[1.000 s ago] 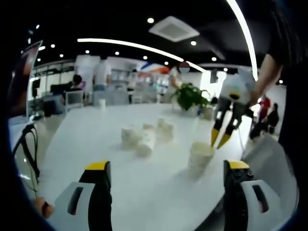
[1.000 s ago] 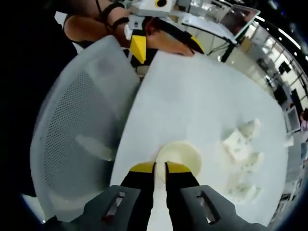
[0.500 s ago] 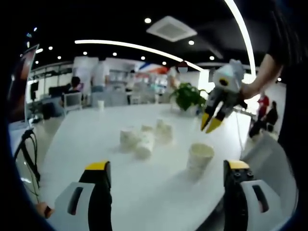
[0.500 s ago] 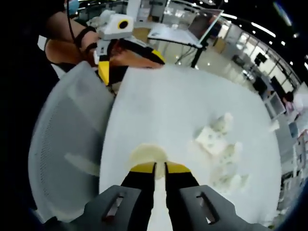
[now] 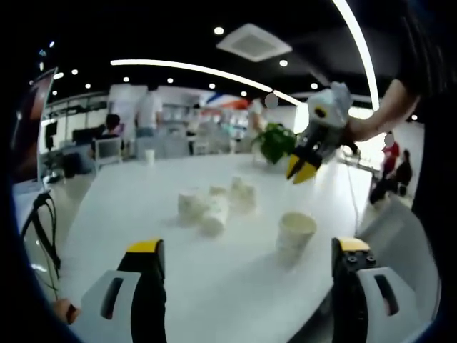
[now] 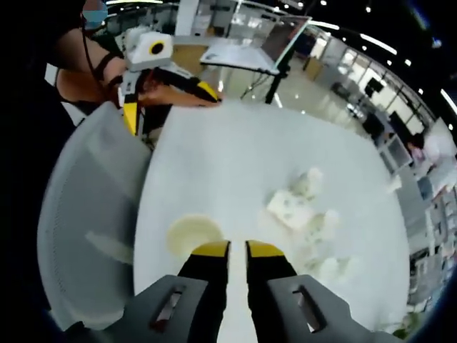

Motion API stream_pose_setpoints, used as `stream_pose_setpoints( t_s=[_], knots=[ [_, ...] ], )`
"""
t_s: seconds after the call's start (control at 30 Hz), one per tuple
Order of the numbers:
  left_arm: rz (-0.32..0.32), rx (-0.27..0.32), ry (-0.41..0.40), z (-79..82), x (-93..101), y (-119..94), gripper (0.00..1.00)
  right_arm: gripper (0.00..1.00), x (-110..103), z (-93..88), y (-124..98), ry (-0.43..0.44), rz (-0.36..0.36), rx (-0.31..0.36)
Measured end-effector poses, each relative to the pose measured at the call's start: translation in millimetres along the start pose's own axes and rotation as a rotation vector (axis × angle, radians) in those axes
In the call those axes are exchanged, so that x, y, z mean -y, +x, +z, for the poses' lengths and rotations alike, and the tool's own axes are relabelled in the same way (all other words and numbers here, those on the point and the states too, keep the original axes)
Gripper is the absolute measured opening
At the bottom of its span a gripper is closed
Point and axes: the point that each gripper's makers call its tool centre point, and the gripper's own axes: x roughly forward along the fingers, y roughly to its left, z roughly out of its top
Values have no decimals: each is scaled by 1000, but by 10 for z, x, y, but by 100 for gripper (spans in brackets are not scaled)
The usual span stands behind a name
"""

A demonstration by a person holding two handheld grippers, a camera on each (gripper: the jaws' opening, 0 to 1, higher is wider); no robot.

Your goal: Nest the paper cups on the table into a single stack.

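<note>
I am between cups. My right gripper (image 6: 238, 248) has its tips nearly pressed together on nothing, held above the table (image 6: 235, 164); the upright cup (image 6: 193, 234) stands just left of them. The loose cups (image 6: 303, 214) lie tumbled ahead and to the right. My left gripper (image 5: 248, 251) is spread wide and empty, the upright cup (image 5: 295, 231) ahead between its tips. Next I judge I must open the right and pinch one loose cup's rim.

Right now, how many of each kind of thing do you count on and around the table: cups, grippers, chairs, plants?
Upright paper cup, standing apart: 1
Paper cups in the heap: at least 4, too blurred for more
Grippers: 2, left gripper and right gripper
Grey chair: 1
Potted plant: 1
Total: at least 9
</note>
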Motion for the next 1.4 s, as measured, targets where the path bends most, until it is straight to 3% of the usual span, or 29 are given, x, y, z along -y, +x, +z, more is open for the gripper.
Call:
stream_pose_setpoints(
  t_s=[0.63,1.03,1.4],
  knots=[
    [13,-3,-6,-4,-37,-33,97,15,399,-4,40,14,-65,-2],
    [22,-15,-15,-44,-66,-55,97,16,732,-51,227,83,-84,-2],
    [32,-22,-23,-79,-82,-56,97,15,914,-28,412,78,-79,-3]
  ],
)
